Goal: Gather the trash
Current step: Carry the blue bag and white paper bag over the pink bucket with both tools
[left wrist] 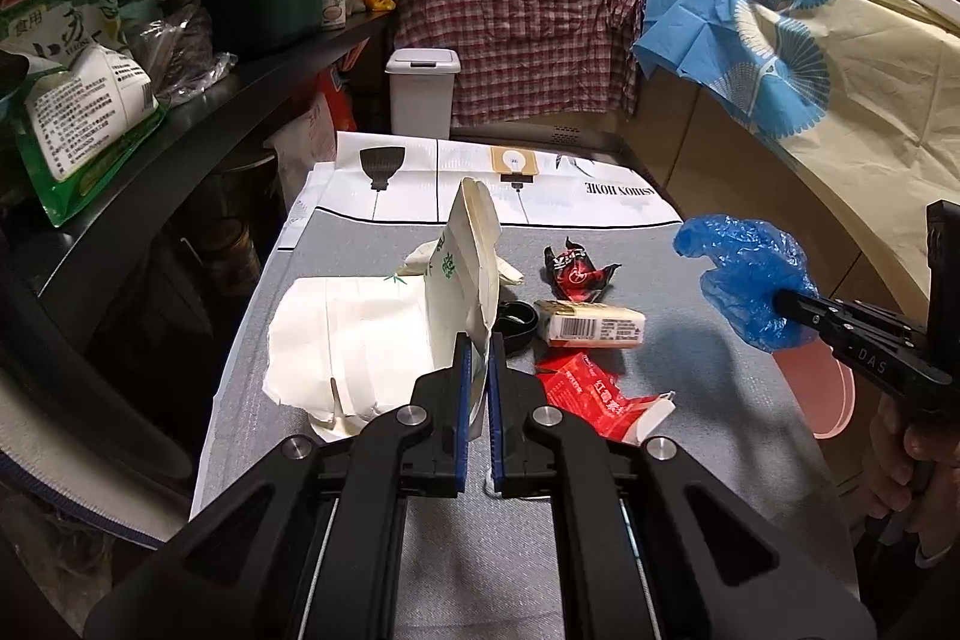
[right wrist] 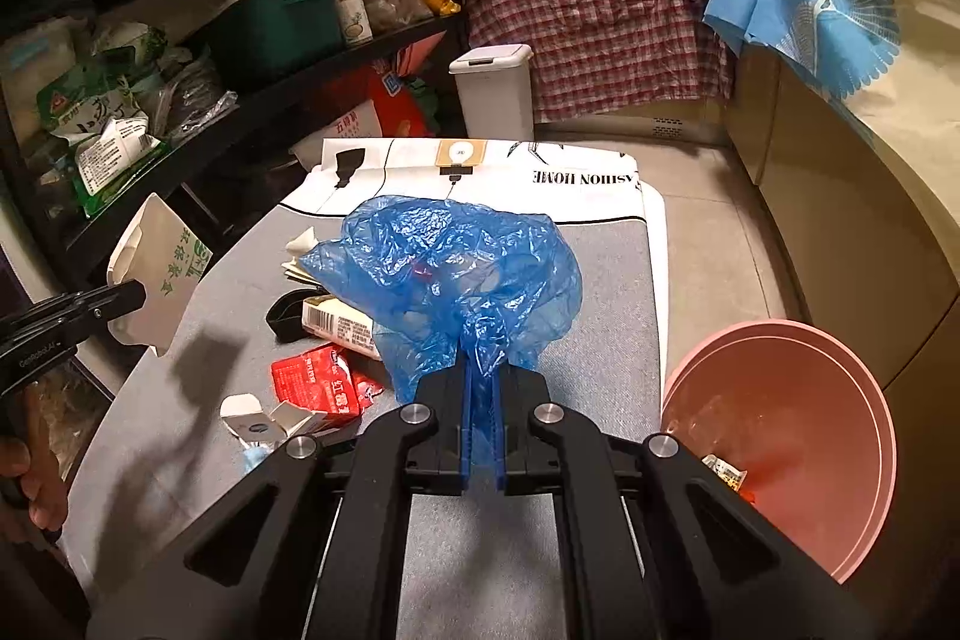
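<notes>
At the bottom centre of the left wrist view, the left gripper has its jaws clamped on the lower edge of a white paper bag with green print, which stands upright between the blue pads and clear of the worktop. In the right wrist view the same bag shows at the left edge of the frame.

At the bottom centre of the right wrist view, the right gripper has its jaws closed on a crumpled blue plastic bag, which billows up above the fingertips. In the left wrist view this gripper and bag appear at the right edge, held above the worktop.

The worktop, covered in grey cloth, fills the middle of both views. On it lie a flat white paper sheet at left centre, a small cream carton with a barcode, a torn red packet nearer the camera, a crumpled black and red wrapper farther back, and a black band beside the carton.

A pink basin sits at the lower right of the right wrist view, just beside the worktop, with some scraps inside. A white lidded bin stands on the floor beyond the worktop, in front of a hanging plaid shirt. Dark shelves loaded with packets fill the upper left.
</notes>
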`<control>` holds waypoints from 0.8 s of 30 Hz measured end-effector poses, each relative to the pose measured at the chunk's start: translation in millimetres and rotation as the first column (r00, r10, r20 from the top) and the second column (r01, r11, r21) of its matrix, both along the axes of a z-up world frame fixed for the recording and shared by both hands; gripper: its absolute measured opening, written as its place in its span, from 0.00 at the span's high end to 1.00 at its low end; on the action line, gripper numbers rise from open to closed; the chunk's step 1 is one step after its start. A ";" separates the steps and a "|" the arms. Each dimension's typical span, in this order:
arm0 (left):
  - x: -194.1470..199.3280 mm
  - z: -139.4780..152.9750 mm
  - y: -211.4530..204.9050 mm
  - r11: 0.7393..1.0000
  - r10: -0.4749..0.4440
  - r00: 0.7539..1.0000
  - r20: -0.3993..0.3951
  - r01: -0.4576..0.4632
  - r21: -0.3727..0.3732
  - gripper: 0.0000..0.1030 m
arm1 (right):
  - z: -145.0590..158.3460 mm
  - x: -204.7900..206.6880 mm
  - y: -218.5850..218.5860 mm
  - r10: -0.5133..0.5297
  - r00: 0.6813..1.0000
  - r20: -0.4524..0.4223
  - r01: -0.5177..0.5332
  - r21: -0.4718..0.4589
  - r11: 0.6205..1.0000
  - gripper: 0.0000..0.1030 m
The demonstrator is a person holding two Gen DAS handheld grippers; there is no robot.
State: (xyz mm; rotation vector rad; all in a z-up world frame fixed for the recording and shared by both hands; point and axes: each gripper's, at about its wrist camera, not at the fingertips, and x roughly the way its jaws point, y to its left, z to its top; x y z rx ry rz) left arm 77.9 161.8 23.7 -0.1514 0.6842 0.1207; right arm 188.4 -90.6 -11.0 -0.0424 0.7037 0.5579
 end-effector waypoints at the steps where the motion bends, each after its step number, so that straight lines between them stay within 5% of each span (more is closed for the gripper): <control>1: -0.9 0.8 -1.2 1.000 -0.003 1.000 0.002 0.003 0.000 0.95 | 0.8 -1.6 -0.6 -0.001 1.000 0.002 0.001 0.000 1.000 0.95; 24: -13.6 24.5 -27.2 0.996 -0.073 0.995 0.061 0.077 -0.052 0.95 | 57.2 -36.3 -51.1 -0.070 0.995 0.073 0.068 0.032 0.997 0.95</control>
